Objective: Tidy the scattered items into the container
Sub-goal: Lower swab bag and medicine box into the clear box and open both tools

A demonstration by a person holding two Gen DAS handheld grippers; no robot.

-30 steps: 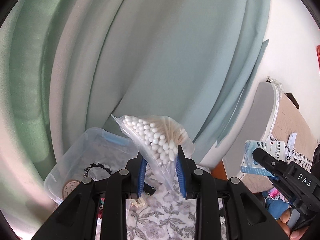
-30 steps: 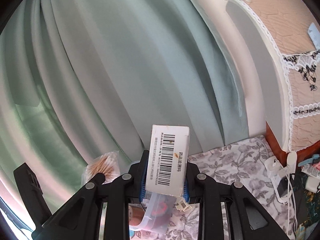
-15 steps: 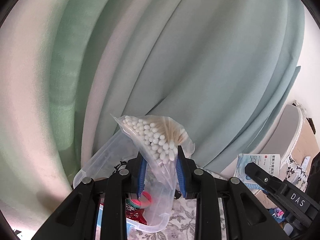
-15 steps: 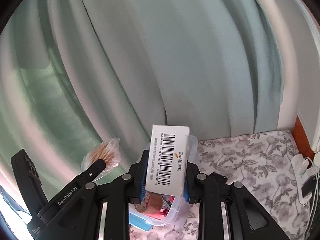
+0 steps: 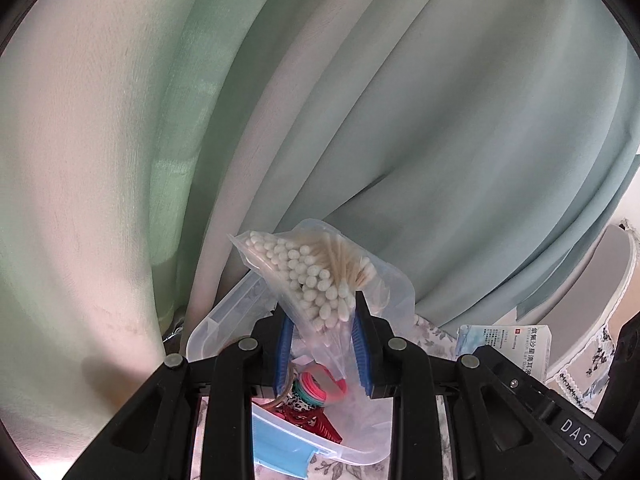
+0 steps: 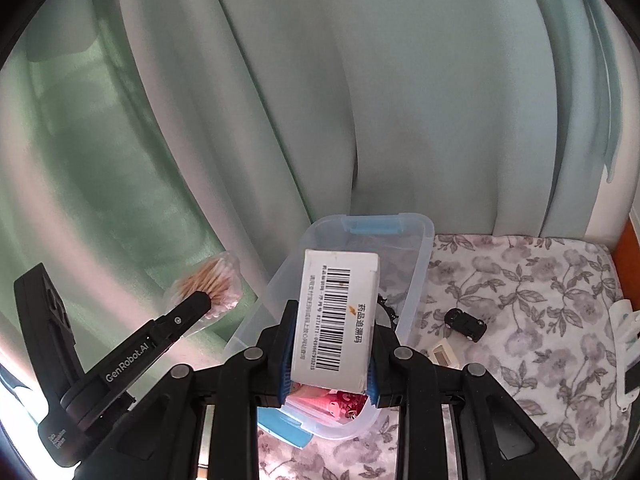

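Here, a bag of cotton swabs [image 5: 320,280] is clamped in the left gripper [image 5: 323,350] above the clear container [image 5: 218,320]. A barcoded box [image 6: 336,316] is gripped by the right gripper [image 6: 330,354] over the same container, which sits at the floral cloth's [image 6: 520,292] left edge.

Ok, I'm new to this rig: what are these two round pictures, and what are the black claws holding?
Each picture comes from a fisheye camera on a hand-held two-finger gripper, looking along its fingers. The left gripper is shut on a clear bag of cotton swabs. The right gripper is shut on a white barcoded box. Both hang over a clear plastic container already holding small items, on a floral cloth before green curtains. A small black toy car and a small white piece lie on the cloth beside the container.
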